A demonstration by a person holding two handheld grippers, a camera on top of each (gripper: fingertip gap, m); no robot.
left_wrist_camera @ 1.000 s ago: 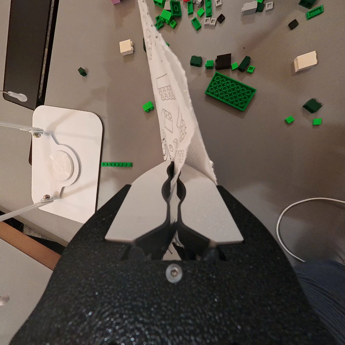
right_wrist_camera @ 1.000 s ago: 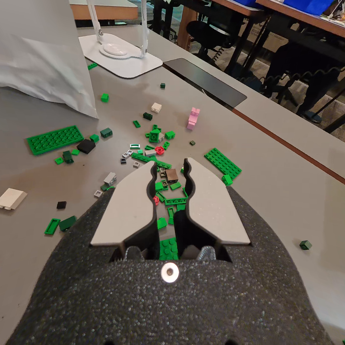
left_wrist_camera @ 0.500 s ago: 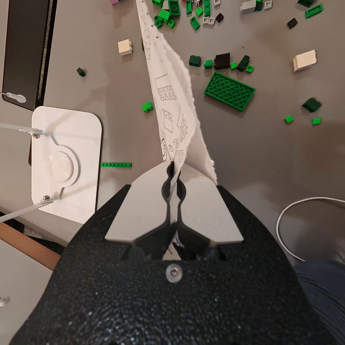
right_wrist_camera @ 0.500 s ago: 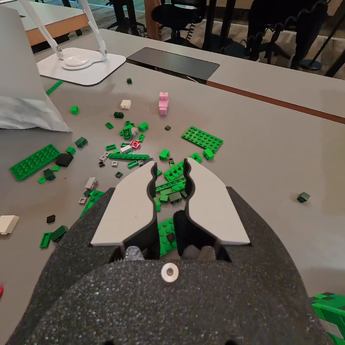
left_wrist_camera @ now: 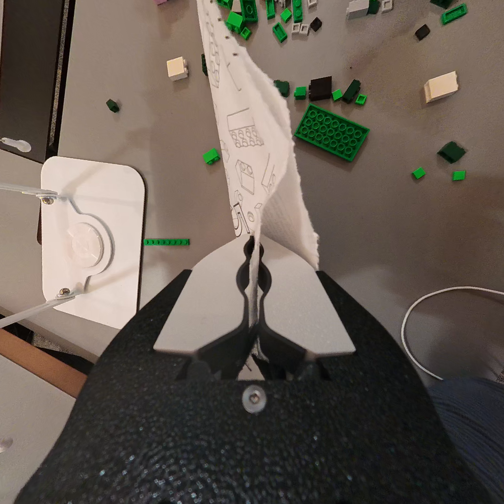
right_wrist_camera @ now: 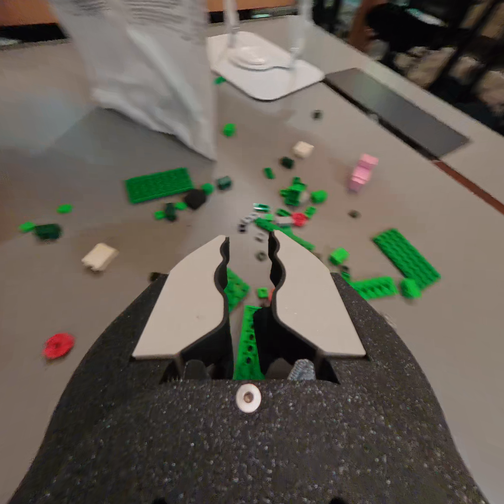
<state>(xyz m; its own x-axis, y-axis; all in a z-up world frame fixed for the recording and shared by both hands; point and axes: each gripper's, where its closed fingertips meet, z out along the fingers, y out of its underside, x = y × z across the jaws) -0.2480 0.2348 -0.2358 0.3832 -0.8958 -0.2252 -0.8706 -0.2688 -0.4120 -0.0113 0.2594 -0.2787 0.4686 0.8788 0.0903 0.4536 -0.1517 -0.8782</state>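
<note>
The paper bag (left_wrist_camera: pixel 253 152) is kept clamped by its torn edge in the left gripper (left_wrist_camera: pixel 253 242), unchanged over the last second, hanging above the tabletop (left_wrist_camera: pixel 368 245). The right gripper (right_wrist_camera: pixel 248 240), fingers parted and empty, has been swung back over the scattered bricks (right_wrist_camera: pixel 293 191). That view is motion-blurred, so small pieces are hard to make out; a green strip (right_wrist_camera: pixel 249 343) shows between its fingers.

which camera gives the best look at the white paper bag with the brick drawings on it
The left wrist view: the white paper bag is sharp there, pinched in the shut left gripper, its brick drawings and torn edge clear. The right wrist view shows it blurred, farther off, above the grey table.
</note>
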